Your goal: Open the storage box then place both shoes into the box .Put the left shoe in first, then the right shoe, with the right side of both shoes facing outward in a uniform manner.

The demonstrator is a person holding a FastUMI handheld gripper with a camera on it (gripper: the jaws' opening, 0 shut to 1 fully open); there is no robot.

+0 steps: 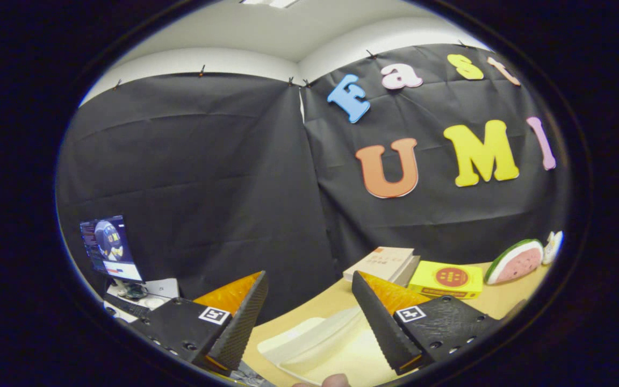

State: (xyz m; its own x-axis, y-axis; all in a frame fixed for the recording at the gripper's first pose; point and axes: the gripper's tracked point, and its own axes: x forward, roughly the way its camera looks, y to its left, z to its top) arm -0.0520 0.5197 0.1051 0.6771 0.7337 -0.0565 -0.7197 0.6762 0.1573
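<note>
In the gripper view, the gripper has its fingers spread apart, holding nothing. Between them, at the desk's near edge, lies the white storage box. Books, a yellow box and a watermelon slice line its far edge.

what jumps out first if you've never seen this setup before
The gripper stands open, its two fingers spread over a pale storage box on the wooden table. Beyond the fingers, by the black cloth wall, lie a bright yellow box, a book and a watermelon slice. A lit monitor glows beyond the table's edge.
</note>
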